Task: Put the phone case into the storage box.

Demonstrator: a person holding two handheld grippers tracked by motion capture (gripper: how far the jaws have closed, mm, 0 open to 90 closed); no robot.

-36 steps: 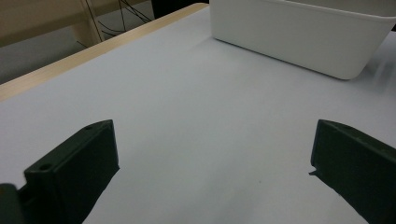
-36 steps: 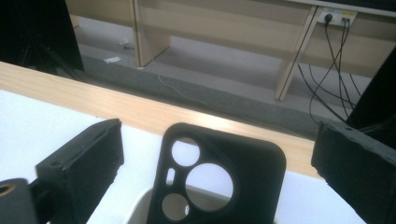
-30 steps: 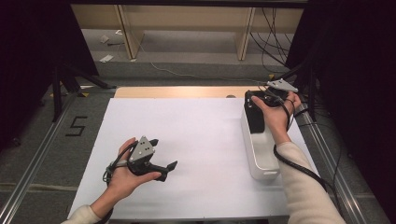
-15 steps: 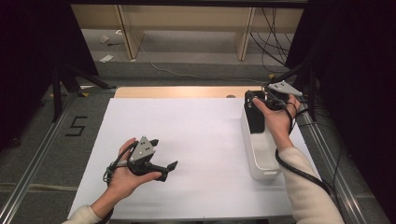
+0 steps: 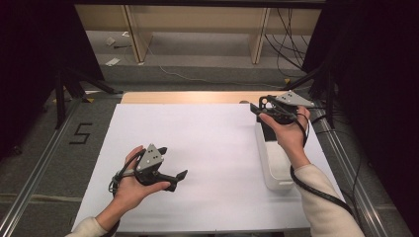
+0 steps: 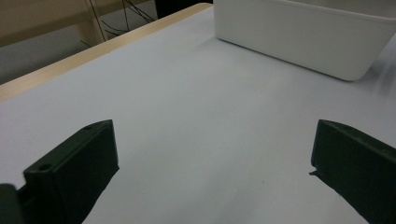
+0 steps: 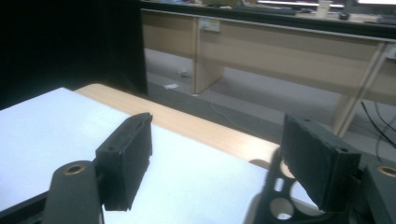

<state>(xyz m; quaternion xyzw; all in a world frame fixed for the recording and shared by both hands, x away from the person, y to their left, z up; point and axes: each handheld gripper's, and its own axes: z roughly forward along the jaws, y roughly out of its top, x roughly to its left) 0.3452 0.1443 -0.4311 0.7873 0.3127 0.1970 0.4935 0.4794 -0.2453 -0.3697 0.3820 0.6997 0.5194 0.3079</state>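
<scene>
My left gripper [image 5: 173, 162] rests in the left hand near the front left of the white table sheet [image 5: 207, 133]. Its jaws stand wide open, with bare sheet between them in its own view [image 6: 215, 130]. The right gripper [image 5: 258, 104] hovers over the far end of a white bin [image 5: 276, 170] and points left. Its jaws have just been closing a little, and in its own view [image 7: 217, 123] they still stand apart with nothing between the pads. A black piece with round holes [image 7: 275, 198] sits low against the right jaw; whether it is held is unclear.
The long white bin [image 6: 303, 37] lies along the table's right side, with a dark shape [image 5: 269, 131] in its far end. A wooden strip [image 5: 188, 97] edges the table's far side. Beyond it are floor, desk legs and cables. Metal rails flank the table.
The right hand has shifted slightly and lifted at the bin's far end. The left hand and its gripper have stayed put.
</scene>
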